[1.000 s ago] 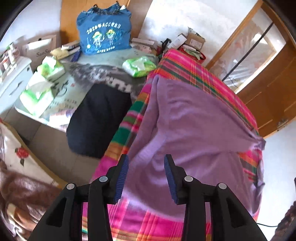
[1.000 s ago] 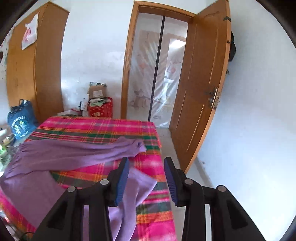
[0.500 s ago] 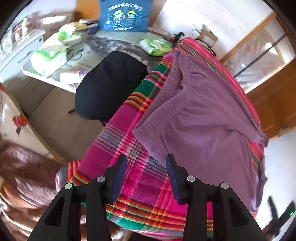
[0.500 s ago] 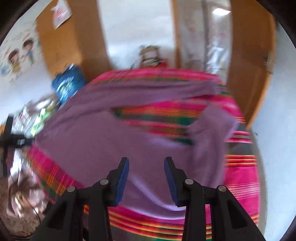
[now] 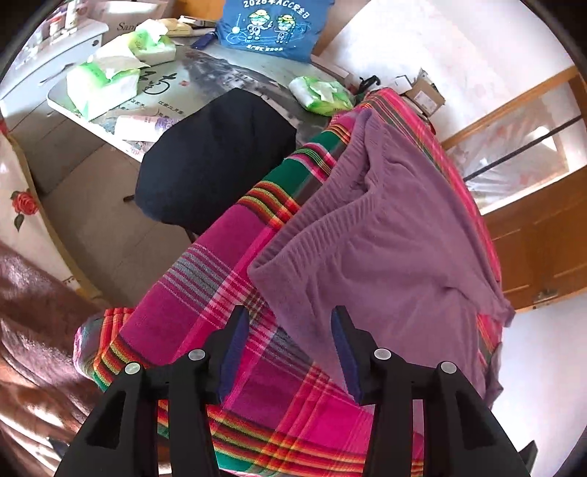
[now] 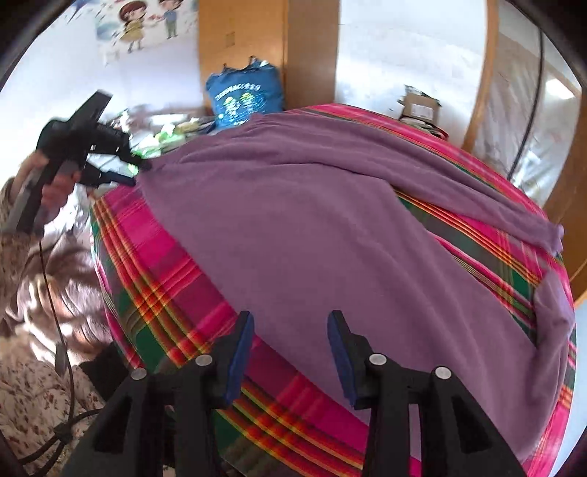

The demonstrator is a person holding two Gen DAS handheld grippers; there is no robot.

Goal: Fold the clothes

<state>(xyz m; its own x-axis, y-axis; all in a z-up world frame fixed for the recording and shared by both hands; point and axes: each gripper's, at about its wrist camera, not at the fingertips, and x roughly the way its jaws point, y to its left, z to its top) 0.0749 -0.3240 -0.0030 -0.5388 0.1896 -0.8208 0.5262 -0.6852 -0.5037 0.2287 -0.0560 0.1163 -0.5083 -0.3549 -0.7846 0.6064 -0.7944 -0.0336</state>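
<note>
A purple sweater (image 5: 385,238) (image 6: 312,220) lies spread on a table covered with a pink plaid cloth (image 5: 227,275) (image 6: 146,264). One sleeve (image 6: 440,176) stretches along the far side, and the other (image 6: 554,312) is bunched at the right edge. My left gripper (image 5: 290,319) hovers over the sweater's ribbed hem corner, its jaws opening and pressing on nothing. The right wrist view shows that left gripper (image 6: 141,172) in a hand, at the sweater's left corner. My right gripper (image 6: 290,319) hangs above the near edge of the sweater, jaws opening, nothing gripped.
A black chair (image 5: 216,157) stands beside the table. Behind it, a side table (image 5: 205,69) carries tissue packs (image 5: 99,80) and a blue bag (image 5: 271,25) (image 6: 245,95). A cardboard box (image 6: 418,104) and wooden doors (image 5: 543,238) lie beyond. The person's patterned clothing (image 6: 33,385) fills the lower left.
The left gripper dropped and drew back to the sweater's hem corner, jaws slightly wider. The right gripper swung down from facing the doorway to just above the sweater's near edge.
</note>
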